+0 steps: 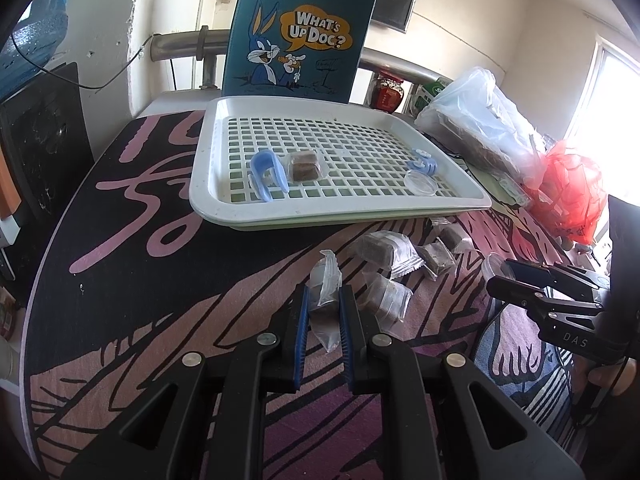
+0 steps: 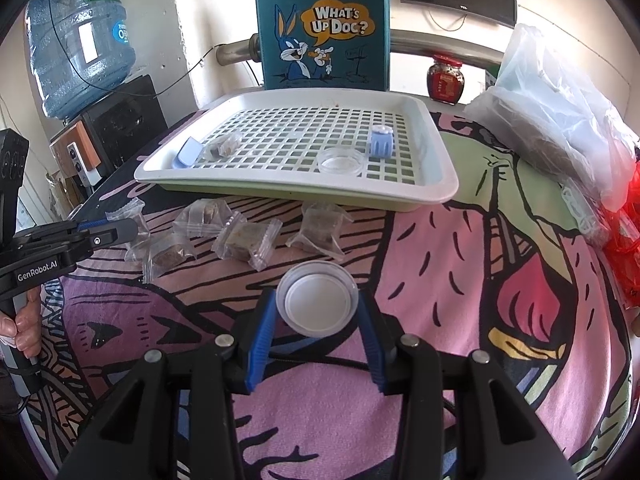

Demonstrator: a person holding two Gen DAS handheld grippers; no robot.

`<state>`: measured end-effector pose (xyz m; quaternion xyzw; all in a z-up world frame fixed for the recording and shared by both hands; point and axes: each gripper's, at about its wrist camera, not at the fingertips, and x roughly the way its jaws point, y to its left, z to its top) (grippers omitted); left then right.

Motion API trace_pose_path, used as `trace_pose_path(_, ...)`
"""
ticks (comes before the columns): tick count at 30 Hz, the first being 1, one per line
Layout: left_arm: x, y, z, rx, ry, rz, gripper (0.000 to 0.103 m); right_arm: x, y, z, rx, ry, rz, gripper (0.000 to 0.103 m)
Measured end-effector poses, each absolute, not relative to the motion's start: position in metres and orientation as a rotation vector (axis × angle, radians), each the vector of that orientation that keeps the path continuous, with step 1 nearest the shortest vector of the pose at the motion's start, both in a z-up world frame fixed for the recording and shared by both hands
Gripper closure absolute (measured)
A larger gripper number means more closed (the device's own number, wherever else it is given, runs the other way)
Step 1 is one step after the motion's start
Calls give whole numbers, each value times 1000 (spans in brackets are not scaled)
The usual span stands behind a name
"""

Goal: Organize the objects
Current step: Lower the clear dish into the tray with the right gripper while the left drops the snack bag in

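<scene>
My left gripper (image 1: 323, 300) is shut on a clear-wrapped brown snack packet (image 1: 325, 286), held just above the patterned cloth. My right gripper (image 2: 318, 304) is shut on a round clear plastic lid (image 2: 318, 300), its blue pads pressing both sides. Several more wrapped brown packets (image 2: 246, 242) lie on the cloth in front of the white slotted tray (image 2: 440, 196). In the tray sit one wrapped packet (image 1: 304, 166), a blue clip (image 1: 266, 168), a small blue ridged piece (image 2: 381, 142) and a clear round dish (image 2: 341, 161). The right gripper (image 1: 520, 276) also shows at the right edge of the left wrist view.
A teal cartoon tote bag (image 2: 324, 28) stands behind the tray. A red-lidded jar (image 2: 445, 78), a clear plastic bag (image 2: 560, 120) and a red bag (image 1: 572, 184) crowd the right side. A water bottle (image 2: 80, 36) and a speaker (image 2: 80, 152) stand to the left.
</scene>
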<state>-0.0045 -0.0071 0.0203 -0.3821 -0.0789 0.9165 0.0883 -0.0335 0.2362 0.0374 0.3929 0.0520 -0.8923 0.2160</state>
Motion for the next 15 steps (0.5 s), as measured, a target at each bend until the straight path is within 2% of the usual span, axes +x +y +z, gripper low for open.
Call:
trace_pose_path(10,-2,-13,29,-1100,-249,2720,90,-36,244,41,1076,53,-2441,63)
trace_pose_path(15,-12,-28,57,-1035,-278,2741,90,-45,253,71,996,21,-2463,63)
